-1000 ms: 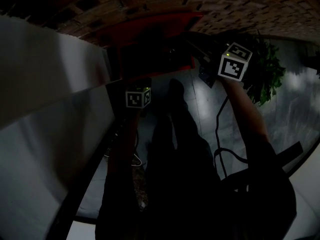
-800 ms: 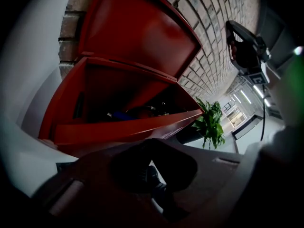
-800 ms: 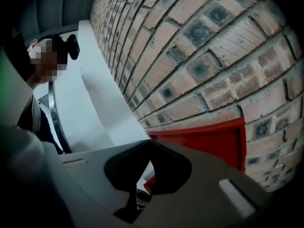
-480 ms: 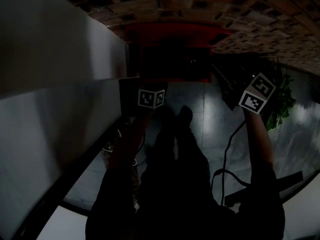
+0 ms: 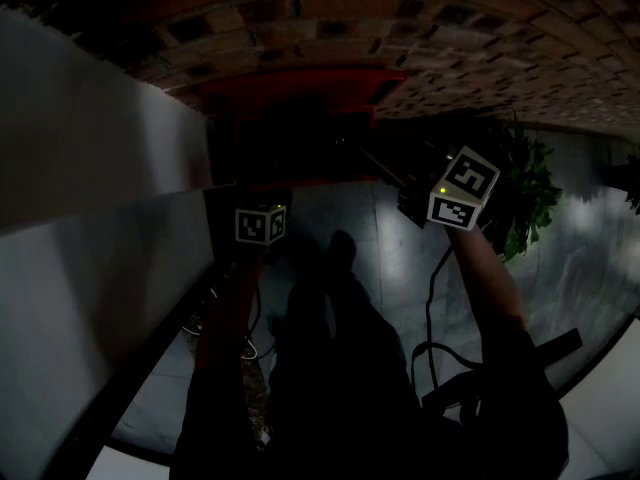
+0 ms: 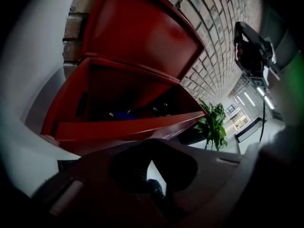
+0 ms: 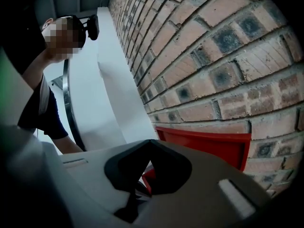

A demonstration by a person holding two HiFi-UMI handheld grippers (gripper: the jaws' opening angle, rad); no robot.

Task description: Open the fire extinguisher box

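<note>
Since its lid (image 6: 142,32) stands raised against the brick wall (image 7: 213,56), the fire extinguisher box (image 6: 118,129), on the floor at the wall's foot, looks open; I would only check the lid stays up. The left tool (image 6: 151,164) and right tool (image 7: 148,163) are both clenched and empty. A potted plant (image 6: 211,125) stands beside the box, blocking nothing.
</note>
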